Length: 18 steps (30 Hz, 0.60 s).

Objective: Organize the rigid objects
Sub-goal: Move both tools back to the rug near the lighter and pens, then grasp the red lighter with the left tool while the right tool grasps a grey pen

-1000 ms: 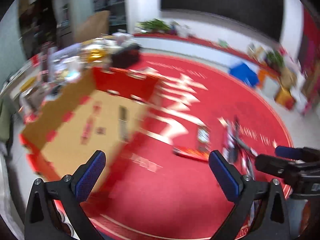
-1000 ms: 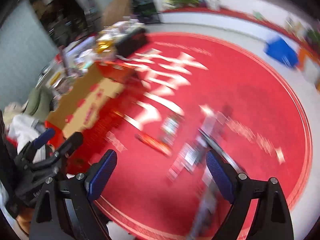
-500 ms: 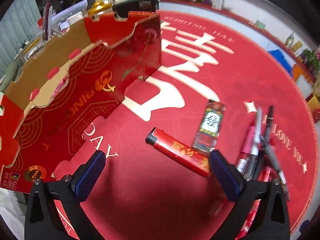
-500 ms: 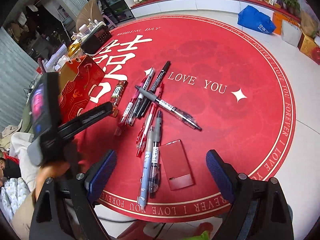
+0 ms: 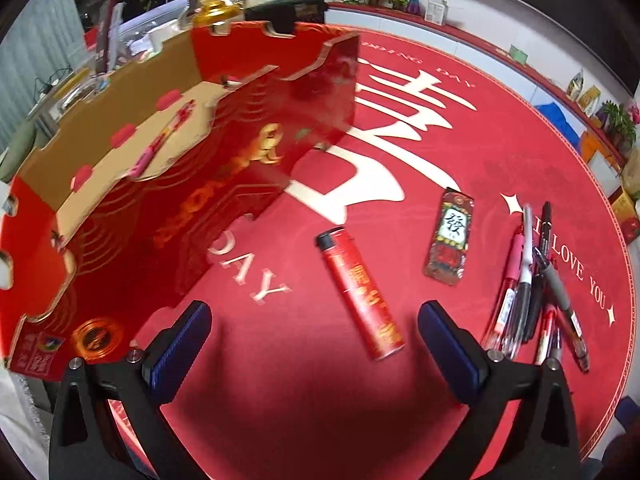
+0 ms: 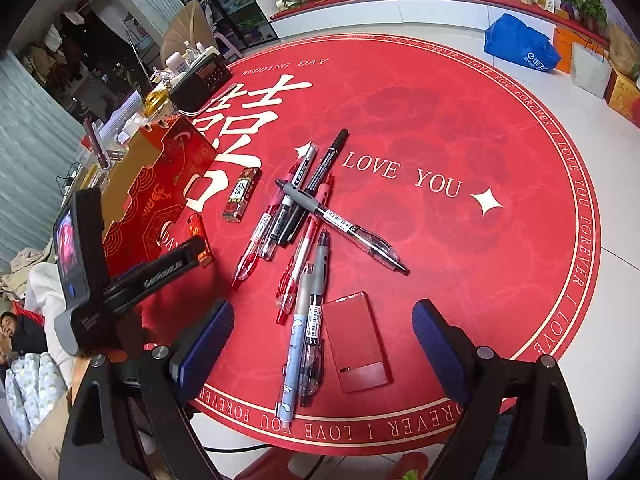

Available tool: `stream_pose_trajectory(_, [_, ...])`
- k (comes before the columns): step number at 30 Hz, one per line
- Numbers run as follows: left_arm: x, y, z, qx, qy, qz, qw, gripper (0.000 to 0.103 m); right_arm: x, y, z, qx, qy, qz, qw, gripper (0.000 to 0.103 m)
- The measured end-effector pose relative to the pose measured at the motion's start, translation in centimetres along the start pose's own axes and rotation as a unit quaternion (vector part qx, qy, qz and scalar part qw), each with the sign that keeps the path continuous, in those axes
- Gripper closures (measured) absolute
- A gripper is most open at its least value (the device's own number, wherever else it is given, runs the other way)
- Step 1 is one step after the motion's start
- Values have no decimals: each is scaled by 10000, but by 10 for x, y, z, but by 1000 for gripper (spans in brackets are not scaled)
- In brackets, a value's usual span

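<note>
Desk round, under a red cover printed with a large white double-happiness character, "WEDDING DAY", "I LOVE YOU", and "LOVE YOU FOREVER" repeated round the rim. White tiled floor beyond; a blue bag and potted plants along the far wall.

Red-and-gold cardboard box stands open at the desk's left edge, "RING" partly legible on its side; something pink lies inside, too blurred to name.

Flat red case near the front edge, just beside two pens.

Pens: about nine, in a loose heap at mid-desk, several crossing; one grey-grip pen lies slantwise over the others. A pale blue one reaches nearest the front rim.

Two lighters between box and pens: a red one with gold characters, black cap toward the box, and a dark one bearing a white panel with the character 發.

Left gripper spread wide, holding nothing, hovering near the red lighter. Right gripper likewise wide apart and holding nothing, over the red case and pen ends.
</note>
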<state>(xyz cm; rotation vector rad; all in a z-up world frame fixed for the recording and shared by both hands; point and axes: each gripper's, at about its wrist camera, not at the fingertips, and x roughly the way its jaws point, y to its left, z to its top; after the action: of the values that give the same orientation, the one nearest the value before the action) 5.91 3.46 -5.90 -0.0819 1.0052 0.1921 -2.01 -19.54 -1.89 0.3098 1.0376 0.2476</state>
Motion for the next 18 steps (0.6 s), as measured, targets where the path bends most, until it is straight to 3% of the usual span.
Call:
stream_pose_trajectory(4, [13,-1,1,-170,129,57,9998,0,-2,-3,1,-87,-34,-145,9999,11])
stream_pose_trajectory(9, [10,-3,-1,-313,111,26,9994,0,11,-3,21,-553,-36,-649,9964,11])
stream_pose_trajectory(15, [11,-8,-1,-337,-19,-88,9994,0,54,0,55,-1486,407,-984,9832,12])
stream_pose_trajectory(18, [9,-7,-3,-309,-130,-101,9994,0,69,0,64,-1712,622,-794,9801,26])
